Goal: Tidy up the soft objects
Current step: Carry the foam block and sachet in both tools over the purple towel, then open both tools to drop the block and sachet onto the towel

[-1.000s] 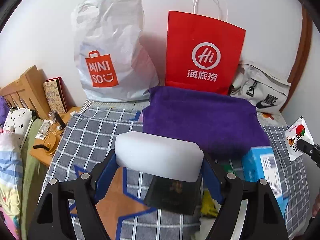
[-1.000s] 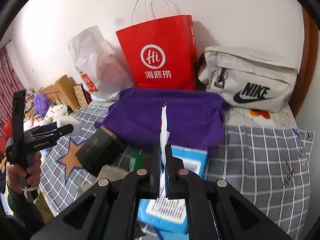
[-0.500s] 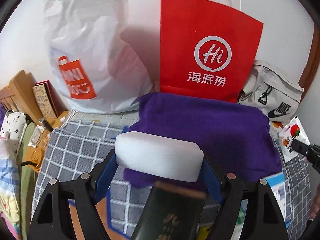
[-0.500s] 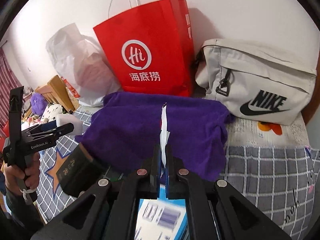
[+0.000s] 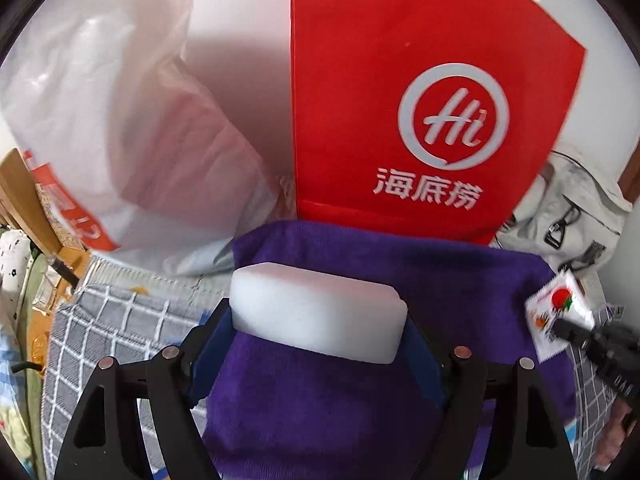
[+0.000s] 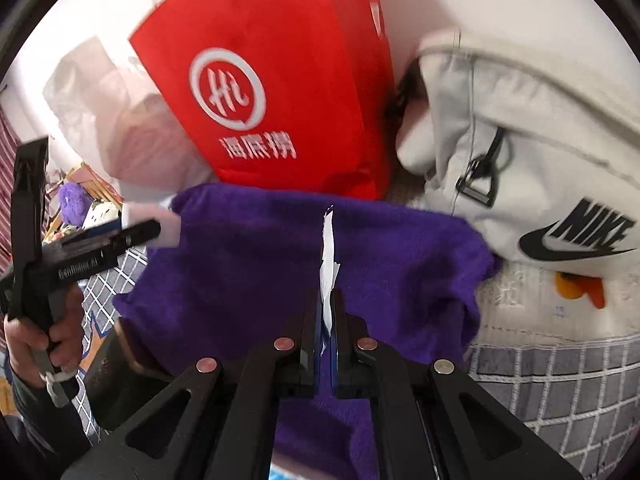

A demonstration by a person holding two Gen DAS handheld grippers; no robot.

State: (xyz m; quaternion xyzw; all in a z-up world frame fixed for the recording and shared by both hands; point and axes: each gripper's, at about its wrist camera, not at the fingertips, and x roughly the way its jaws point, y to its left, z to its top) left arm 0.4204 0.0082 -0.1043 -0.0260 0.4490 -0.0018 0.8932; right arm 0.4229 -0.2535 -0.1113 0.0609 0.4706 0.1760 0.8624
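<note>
Sponge [image 5: 318, 312], a white block, is sitting crosswise between the fingers of the left gripper [image 5: 319, 320], which is clamping it by both ends in the lower middle of the left wrist view; in the right wrist view the same block [image 6: 166, 228] is showing at the left edge. Beneath it a purple towel [image 5: 400, 360] is lying spread over the checked bedcover [image 5: 100, 328], filling the lower centre of both views. The right gripper [image 6: 327, 320] is pressed together on a thin white packet [image 6: 329, 256], seen edge-on at the centre of its own view and face-on, with a red fruit print, at the right edge of the left wrist view [image 5: 558, 308]. A red paper bag [image 5: 420, 100] is standing behind the towel, with a white plastic bag [image 5: 120, 140] at upper left and a pale Nike bag [image 6: 540, 152] at right.
</note>
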